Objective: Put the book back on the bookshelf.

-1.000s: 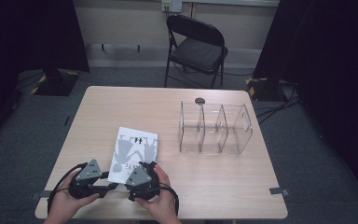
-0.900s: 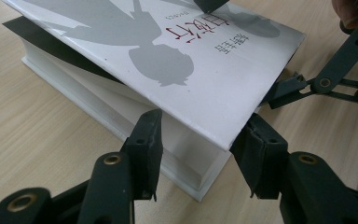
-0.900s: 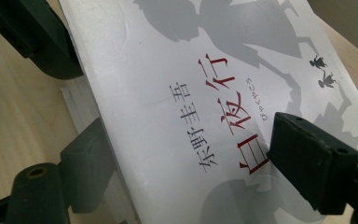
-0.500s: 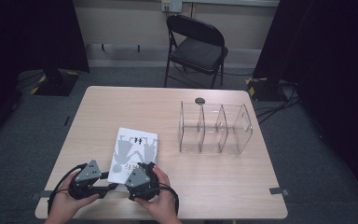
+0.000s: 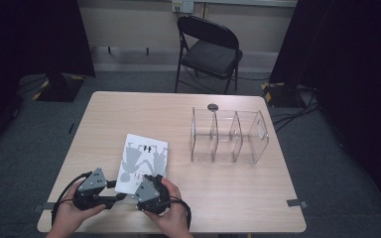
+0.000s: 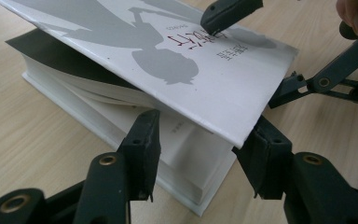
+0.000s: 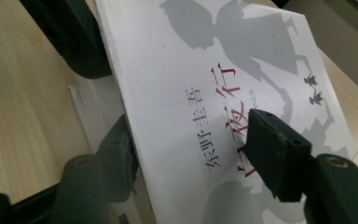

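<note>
Opening the book [image 5: 144, 161] appears to be the step in hand, judged from the raised front cover. The book lies on the counter [image 5: 129, 114] near its front edge, left of centre, with a clear three-bay organizer [image 5: 228, 136] well apart to the right. The cover is pinched by the right hand-held gripper [image 7: 186, 161], one jaw on the printed face and the other beneath it, so this gripper is clenched on the cover. The left hand-held gripper [image 6: 203, 156] is spread wide at the book's near corner, one jaw beside the page block and the other by the cover's edge, nothing clamped between them.

For a clean lift, the cover should be raised slowly along an arc about the spine, so that it is not creased. The page block is best held down by the left jaws, lest the whole book be dragged or tipped.
</note>
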Tool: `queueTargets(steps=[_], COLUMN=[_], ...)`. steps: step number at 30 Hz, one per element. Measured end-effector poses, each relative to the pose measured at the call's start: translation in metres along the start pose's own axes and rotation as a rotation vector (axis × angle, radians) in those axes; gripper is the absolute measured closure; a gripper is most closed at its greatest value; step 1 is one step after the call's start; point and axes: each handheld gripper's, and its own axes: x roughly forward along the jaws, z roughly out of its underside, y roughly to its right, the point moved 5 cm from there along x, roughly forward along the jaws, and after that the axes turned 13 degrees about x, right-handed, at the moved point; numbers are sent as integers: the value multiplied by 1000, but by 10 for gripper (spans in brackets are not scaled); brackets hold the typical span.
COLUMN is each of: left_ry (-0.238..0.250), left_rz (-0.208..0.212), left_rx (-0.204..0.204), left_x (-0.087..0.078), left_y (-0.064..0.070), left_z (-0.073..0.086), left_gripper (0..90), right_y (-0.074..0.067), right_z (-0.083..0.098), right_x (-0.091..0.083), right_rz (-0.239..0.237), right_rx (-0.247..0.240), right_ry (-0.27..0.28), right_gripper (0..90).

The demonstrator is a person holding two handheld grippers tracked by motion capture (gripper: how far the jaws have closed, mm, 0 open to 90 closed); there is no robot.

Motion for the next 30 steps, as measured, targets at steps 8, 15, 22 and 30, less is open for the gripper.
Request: queueTargets(steps=[8, 15, 22, 30], left_ry=[16, 22, 27, 16], left_rz=[-25, -37, -37, -43], left_rx=[33, 14, -5, -5], left_x=[6, 5, 3, 0], left_y=[1, 0, 0, 1], left_z=[0, 6, 11, 17], left_gripper=[372, 220, 198, 182], right_y=[0, 1, 5, 6], right_z=[-3, -5, -10, -12], right_x=[-3, -5, -5, -6], right_rz=[5, -6, -7, -6], right_rx=[-26, -30, -22, -19], right_ry=[3, -3, -9, -16], right_gripper=[447, 460, 479, 486])
